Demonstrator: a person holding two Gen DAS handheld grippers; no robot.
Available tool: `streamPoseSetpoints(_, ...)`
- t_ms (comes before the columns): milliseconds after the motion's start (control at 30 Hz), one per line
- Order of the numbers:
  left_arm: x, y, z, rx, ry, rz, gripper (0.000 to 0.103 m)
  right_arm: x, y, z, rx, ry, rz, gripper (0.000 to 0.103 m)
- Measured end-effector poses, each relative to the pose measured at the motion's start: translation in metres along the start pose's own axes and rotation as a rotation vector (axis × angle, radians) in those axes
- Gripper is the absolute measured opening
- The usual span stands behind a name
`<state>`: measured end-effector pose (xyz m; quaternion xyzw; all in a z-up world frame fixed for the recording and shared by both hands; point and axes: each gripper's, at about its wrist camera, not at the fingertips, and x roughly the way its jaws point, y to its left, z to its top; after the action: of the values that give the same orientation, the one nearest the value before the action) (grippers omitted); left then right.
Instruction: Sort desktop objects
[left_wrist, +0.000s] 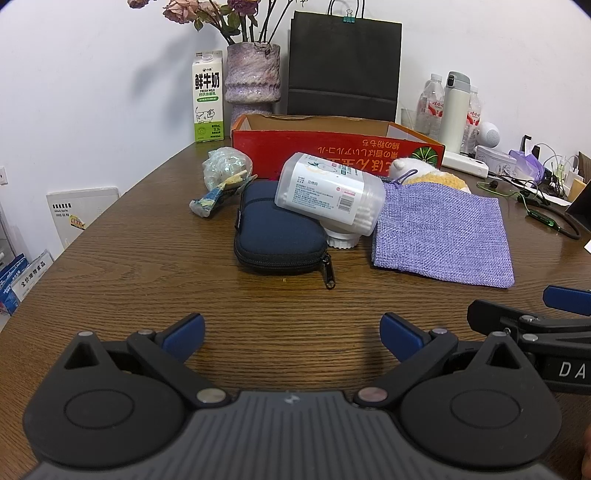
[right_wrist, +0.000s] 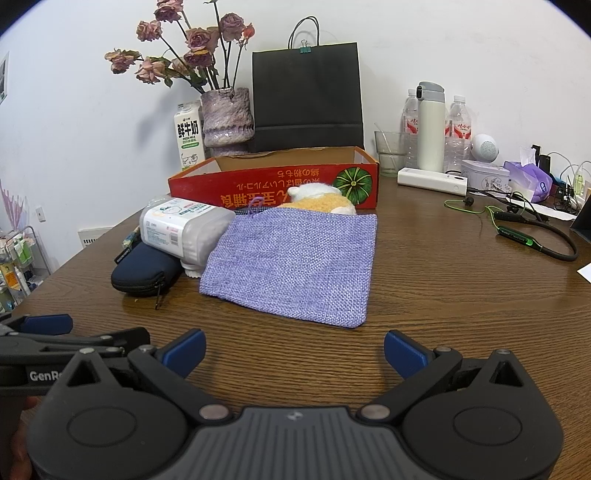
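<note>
Before the red box, on the wooden desk, lies the pile to be sorted: a navy zip case, a clear tub of cotton swabs tilted across the case's far end, a crumpled wrapper off the case's far corner, a purple cloth pouch on the tub's other side, and a plush toy between pouch and box. Left gripper hovers short of the case, jaws spread wide, nothing held. Right gripper hovers short of the pouch, equally wide and empty. Judgement: nothing is sorted yet; the box looks the likely bin. Advice: take the tub first, since it rests on the case and may roll; close across its narrow width near mid-length. For the pouch, pinch one near corner, as flat cloth gives little purchase.
</note>
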<state>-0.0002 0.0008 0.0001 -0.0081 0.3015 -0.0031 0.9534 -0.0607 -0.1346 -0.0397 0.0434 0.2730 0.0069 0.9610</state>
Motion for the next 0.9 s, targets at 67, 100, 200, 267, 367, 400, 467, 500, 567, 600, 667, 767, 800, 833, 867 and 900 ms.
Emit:
streamPoseSetpoints(67, 0.0000, 0.0000, 0.0000, 0.000, 0.000, 0.000, 0.103, 0.0001, 0.0001, -0.0001, 0.000, 0.000, -0.001, 0.103)
streamPoseSetpoints(100, 0.0000, 0.0001, 0.0001, 0.000, 0.000, -0.001, 0.103, 0.0007, 0.0001, 0.0000, 0.000, 0.000, -0.001, 0.103)
streamPoseSetpoints(200, 0.0000, -0.0003, 0.0000, 0.001, 0.000, 0.000, 0.103, 0.0001, 0.0006, -0.0004, 0.000, -0.001, -0.002, 0.103)
streamPoseSetpoints(267, 0.0000, 0.0000, 0.0000, 0.000, -0.001, 0.000, 0.103, 0.0005, 0.0007, -0.0003, -0.001, -0.001, -0.003, 0.103)
streamPoseSetpoints(367, -0.0003, 0.0004, 0.0002, -0.001, -0.002, -0.002, 0.103, 0.0008, 0.0010, -0.0003, 0.000, -0.001, -0.001, 0.103)
streamPoseSetpoints(400, -0.0005, 0.0006, 0.0003, -0.001, -0.003, -0.002, 0.103, 0.0013, 0.0010, -0.0003, 0.000, -0.001, -0.001, 0.103)
streamPoseSetpoints(467, -0.0003, 0.0007, 0.0006, -0.001, -0.002, -0.003, 0.103, 0.0009, 0.0010, -0.0004, 0.000, -0.001, -0.002, 0.103)
streamPoseSetpoints(500, -0.0006, 0.0013, 0.0005, -0.002, -0.002, -0.004, 0.103, 0.0008, 0.0011, -0.0004, 0.000, -0.001, -0.002, 0.103)
streamPoseSetpoints(567, -0.0006, 0.0017, 0.0006, -0.003, 0.000, -0.006, 0.103, 0.0009, 0.0010, -0.0004, 0.000, -0.001, -0.002, 0.103)
streamPoseSetpoints(600, -0.0005, 0.0020, 0.0007, -0.004, 0.000, -0.007, 0.103, 0.0009, 0.0010, -0.0004, 0.000, -0.002, -0.002, 0.103)
streamPoseSetpoints(667, -0.0008, 0.0021, 0.0005, -0.005, -0.001, -0.008, 0.103, 0.0011, 0.0009, -0.0004, 0.000, -0.001, -0.002, 0.103)
streamPoseSetpoints(767, -0.0007, 0.0023, 0.0005, -0.005, -0.001, -0.008, 0.103, 0.0007, 0.0008, -0.0005, 0.000, -0.001, -0.002, 0.103)
streamPoseSetpoints(800, -0.0007, 0.0023, 0.0004, -0.005, 0.000, -0.008, 0.103, 0.0011, 0.0008, -0.0004, -0.001, -0.002, -0.001, 0.103)
streamPoseSetpoints(833, -0.0008, 0.0023, 0.0004, -0.005, -0.001, -0.008, 0.103, 0.0010, 0.0008, -0.0004, 0.000, -0.001, -0.001, 0.103)
streamPoseSetpoints(867, -0.0007, 0.0022, 0.0004, -0.005, -0.001, -0.009, 0.103, 0.0006, 0.0012, -0.0004, 0.000, -0.001, -0.001, 0.103)
streamPoseSetpoints(900, -0.0007, 0.0022, 0.0004, -0.005, 0.000, -0.009, 0.103, 0.0005, 0.0013, -0.0003, 0.000, -0.001, 0.000, 0.103)
